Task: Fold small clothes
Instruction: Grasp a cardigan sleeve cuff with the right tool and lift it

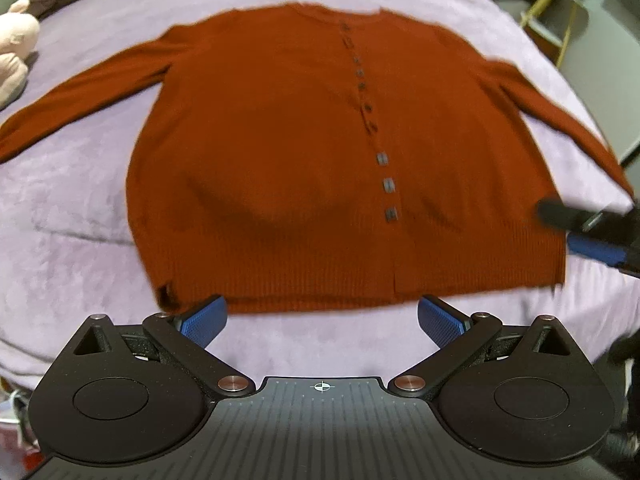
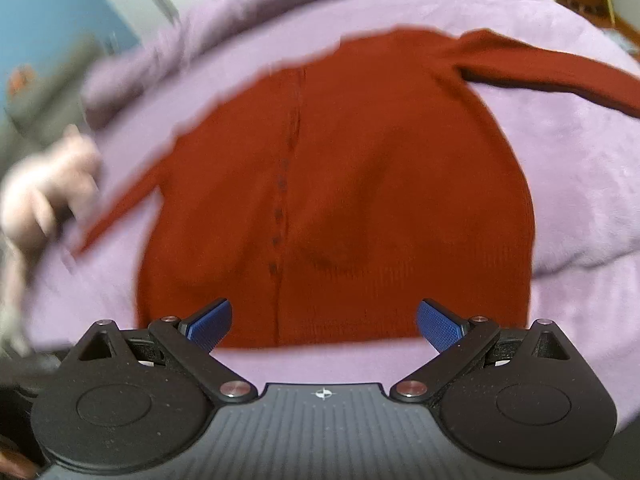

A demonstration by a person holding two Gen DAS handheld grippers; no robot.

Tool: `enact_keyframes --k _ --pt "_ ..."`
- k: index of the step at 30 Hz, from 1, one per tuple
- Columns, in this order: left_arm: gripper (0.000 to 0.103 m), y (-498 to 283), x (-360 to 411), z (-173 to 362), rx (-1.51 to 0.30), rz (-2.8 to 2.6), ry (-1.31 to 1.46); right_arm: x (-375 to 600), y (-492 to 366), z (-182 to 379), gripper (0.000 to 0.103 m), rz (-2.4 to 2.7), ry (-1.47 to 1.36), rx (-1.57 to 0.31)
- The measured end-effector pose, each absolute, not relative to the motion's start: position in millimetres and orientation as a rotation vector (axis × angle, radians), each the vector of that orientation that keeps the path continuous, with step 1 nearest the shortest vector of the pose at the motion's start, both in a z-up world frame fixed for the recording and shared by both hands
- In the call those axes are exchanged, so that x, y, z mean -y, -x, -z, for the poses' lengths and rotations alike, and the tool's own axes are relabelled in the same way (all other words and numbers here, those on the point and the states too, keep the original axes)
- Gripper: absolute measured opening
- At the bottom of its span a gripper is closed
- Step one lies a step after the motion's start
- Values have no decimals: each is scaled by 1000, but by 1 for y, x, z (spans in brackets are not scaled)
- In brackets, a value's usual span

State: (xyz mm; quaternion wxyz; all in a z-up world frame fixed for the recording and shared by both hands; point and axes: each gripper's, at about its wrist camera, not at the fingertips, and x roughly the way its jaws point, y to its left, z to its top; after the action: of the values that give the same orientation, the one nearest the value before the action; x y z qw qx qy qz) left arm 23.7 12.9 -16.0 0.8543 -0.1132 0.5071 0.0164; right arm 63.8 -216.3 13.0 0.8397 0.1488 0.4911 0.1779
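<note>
Rust cardigan lies flat, sleeves out, on lilac bedspread; pink plush toy at edge. Left gripper & right gripper both spread wide, empty.

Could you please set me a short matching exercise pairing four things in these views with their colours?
Things:
1. cardigan
2. blanket
3. soft toy
4. finger pads

Colours:
a. blue
b. pale pink
c. rust red
d. lilac

Pairs: 1-c, 2-d, 3-b, 4-a
</note>
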Motion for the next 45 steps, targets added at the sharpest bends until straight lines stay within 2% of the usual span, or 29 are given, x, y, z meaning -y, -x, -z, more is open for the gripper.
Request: enact_keyframes --k 4,6,11,14,18,22,26,29,33,37,41,44,45 --pt "103 -35 -19 17 -999 -18 257 288 -82 -10 99 -310 -492 -735" --pt "103 -48 -20 21 -1039 -8 272 329 -97 -7 99 -223 -532 -619" --pt "103 -74 -19 27 -1038 -54 343 437 -141 15 97 113 -723 -561" --pt "103 -90 -17 30 -1038 -72 348 497 -154 39 75 265 -928 -548" --pt "103 -103 -20 40 -1052 -105 419 540 -162 72 47 424 -1057 -563" --pt "103 -114 -20 47 -1077 -98 422 563 -165 89 38 473 -1143 -512" --pt "103 -117 -20 50 -1083 -73 426 573 -185 97 7 509 -1166 -511" --pt "103 -122 -26 48 -1065 -35 453 566 -197 90 6 524 -1081 -531" --pt "100 -131 -30 36 -1012 31 493 508 -217 38 6 349 -792 -472" --pt "100 -151 -31 20 -926 95 526 398 -241 -7 6 -67 -576 -451" --pt "100 -180 -36 20 -884 155 571 284 -252 -6 7 -421 -454 -502" --pt "98 -203 -45 36 -902 183 637 229 -255 23 32 -533 -416 -641" --pt "95 -210 -49 43 -914 187 656 221 -255 38 31 -514 -428 -700"
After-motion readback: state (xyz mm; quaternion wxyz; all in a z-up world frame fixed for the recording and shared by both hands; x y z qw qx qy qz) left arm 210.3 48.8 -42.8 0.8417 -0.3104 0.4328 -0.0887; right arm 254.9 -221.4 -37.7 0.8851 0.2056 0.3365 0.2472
